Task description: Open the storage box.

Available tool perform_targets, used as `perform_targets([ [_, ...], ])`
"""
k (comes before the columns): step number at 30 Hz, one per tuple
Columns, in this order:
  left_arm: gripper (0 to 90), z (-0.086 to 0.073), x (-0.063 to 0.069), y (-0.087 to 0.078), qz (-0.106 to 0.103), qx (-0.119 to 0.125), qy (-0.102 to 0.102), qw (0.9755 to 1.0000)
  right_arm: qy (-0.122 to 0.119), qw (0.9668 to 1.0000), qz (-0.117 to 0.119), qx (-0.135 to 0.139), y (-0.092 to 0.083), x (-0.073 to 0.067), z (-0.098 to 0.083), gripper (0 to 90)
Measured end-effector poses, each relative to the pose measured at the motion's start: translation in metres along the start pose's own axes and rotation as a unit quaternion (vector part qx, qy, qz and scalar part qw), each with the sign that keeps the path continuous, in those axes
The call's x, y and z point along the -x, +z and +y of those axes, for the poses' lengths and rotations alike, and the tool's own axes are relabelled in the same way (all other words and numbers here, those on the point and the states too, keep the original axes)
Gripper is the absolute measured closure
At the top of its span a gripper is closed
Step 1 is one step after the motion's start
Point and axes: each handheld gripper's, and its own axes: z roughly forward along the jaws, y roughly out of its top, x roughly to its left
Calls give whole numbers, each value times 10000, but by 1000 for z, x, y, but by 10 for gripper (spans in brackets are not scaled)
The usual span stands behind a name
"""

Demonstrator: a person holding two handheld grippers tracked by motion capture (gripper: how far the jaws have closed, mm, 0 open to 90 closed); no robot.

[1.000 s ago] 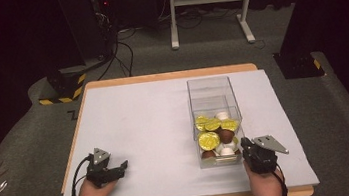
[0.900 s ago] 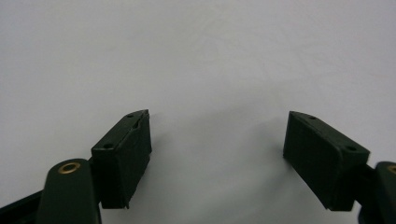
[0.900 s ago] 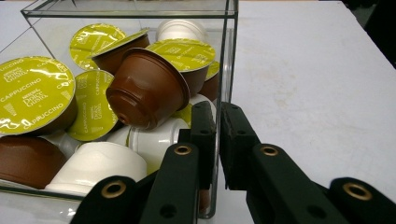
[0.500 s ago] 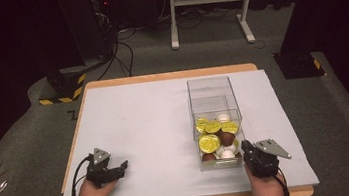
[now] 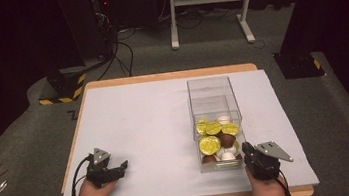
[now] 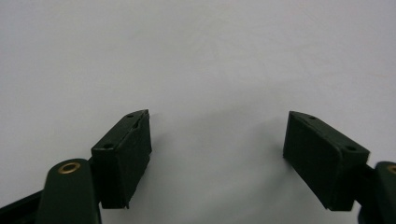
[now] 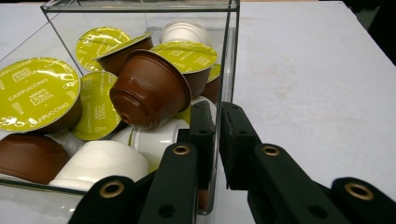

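Note:
A clear plastic box (image 5: 210,80) stands right of the table's middle, its near end heaped with coffee capsules (image 5: 210,145): green-lidded, brown and white. My right gripper (image 5: 246,149) is at the box's near right corner. In the right gripper view its jaws (image 7: 218,122) stand almost together, shut on the box's side wall (image 7: 229,56), one jaw inside by a brown capsule (image 7: 149,88), one outside. My left gripper (image 5: 121,167) rests near the table's front left. Its jaws (image 6: 217,140) are open over bare white tabletop, with nothing between them.
The white tabletop (image 5: 140,122) has a wooden edge. Beyond the table are a black-and-yellow striped block (image 5: 63,89), cables and a white stand's legs (image 5: 206,3). A black post base (image 5: 299,65) sits at the far right on grey carpet.
My right gripper has edged slightly toward the table's front edge at the box's corner. The left hand has stayed still.

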Motion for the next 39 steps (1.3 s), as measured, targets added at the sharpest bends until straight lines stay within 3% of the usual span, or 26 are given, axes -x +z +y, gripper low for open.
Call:
perform_targets([
  [7,236,0,0,0,-1,2,-4,10000,1,10000,31,3,-1,1,0,831],
  [9,236,0,0,0,0,2,-3,10000,23,10000,92,-2,-1,2,0,794],
  [10,236,0,-1,0,1,-16,39,10000,38,9998,216,2,-2,4,1,716],
  [13,236,0,0,0,-3,-1,-2,10000,30,9995,299,-4,-3,4,2,679],
  [21,237,0,0,0,9,-5,15,10000,-73,9994,306,145,-6,6,10,665],
  [34,239,0,1,0,44,13,-13,10000,-4,9991,203,373,-1,32,27,666],
  [39,242,0,1,-1,54,10,5,10000,-22,9993,139,335,5,44,27,670],
])
